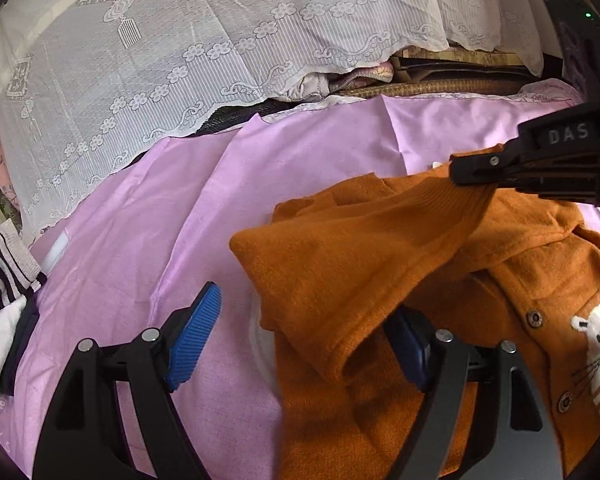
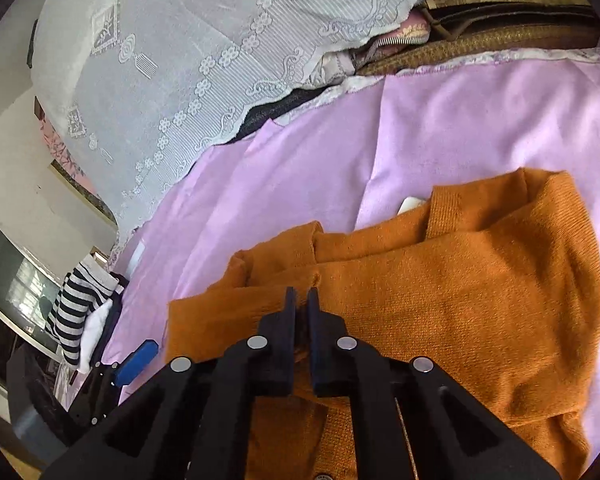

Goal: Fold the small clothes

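We see bare pink sheet [image 1: 140, 220] ahead-left of our wide-open left gripper [image 1: 304, 340], lace [image 1: 160, 60] beyond. The orange cardigan [image 1: 340, 264] lies just right, its sleeve slanting up to our right gripper [image 2: 302, 300], pinched shut on it.

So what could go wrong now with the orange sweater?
1. The right gripper pinches only a small fold of the orange sweater, so the knit might slip out if it gets pulled.
2. The left gripper is open around the sleeve edge; if it closes there it may grab too many layers and bunch the fold.
3. Dragging could wrinkle the pink sheet underneath.
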`<act>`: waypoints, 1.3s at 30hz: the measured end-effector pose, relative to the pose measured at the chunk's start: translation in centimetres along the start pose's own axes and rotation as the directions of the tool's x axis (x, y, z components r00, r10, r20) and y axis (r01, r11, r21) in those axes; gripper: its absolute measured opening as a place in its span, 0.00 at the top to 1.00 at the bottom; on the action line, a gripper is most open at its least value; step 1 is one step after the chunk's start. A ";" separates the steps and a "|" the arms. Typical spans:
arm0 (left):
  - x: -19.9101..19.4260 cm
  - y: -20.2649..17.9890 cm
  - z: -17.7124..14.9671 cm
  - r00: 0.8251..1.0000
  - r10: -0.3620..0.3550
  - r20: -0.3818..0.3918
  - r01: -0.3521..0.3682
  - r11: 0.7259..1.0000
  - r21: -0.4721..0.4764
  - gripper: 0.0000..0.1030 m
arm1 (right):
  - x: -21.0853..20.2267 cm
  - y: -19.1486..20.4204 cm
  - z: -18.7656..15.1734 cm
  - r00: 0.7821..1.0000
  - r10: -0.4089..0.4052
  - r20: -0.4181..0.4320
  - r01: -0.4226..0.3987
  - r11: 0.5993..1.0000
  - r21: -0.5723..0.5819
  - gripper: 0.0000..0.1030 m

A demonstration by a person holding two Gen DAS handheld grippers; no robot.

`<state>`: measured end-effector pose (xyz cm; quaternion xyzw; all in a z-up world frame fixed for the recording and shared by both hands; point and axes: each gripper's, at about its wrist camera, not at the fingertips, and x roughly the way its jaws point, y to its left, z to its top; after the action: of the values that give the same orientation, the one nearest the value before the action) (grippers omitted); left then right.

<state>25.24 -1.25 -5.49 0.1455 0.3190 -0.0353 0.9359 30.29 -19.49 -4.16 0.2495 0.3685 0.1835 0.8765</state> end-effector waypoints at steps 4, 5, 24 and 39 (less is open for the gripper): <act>0.1 -0.6 1.4 1.000 0.005 0.012 -0.005 1.000 0.007 0.25 | -2.4 -0.9 1.1 0.998 -0.025 0.060 0.025 1.000 0.000 0.99; 0.2 -0.9 1.6 1.000 0.012 0.014 -0.013 1.000 0.012 0.25 | -2.8 -1.5 1.3 0.997 -0.029 0.069 0.028 0.999 0.016 0.99; 2.3 -0.4 -0.2 0.996 -0.025 -0.081 0.023 1.000 -0.019 0.19 | 2.9 -3.1 -1.4 0.984 0.024 -0.178 -0.005 0.994 0.107 0.59; 2.1 1.0 0.4 0.998 -0.007 -0.055 0.003 0.998 -0.064 0.12 | -3.4 -4.6 1.3 0.994 -0.091 0.053 0.085 0.992 0.094 0.95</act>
<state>27.26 -0.32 -6.23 0.1154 0.3458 -0.0233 0.9309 29.63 -25.36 -4.15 0.2782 0.3618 0.1203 0.8816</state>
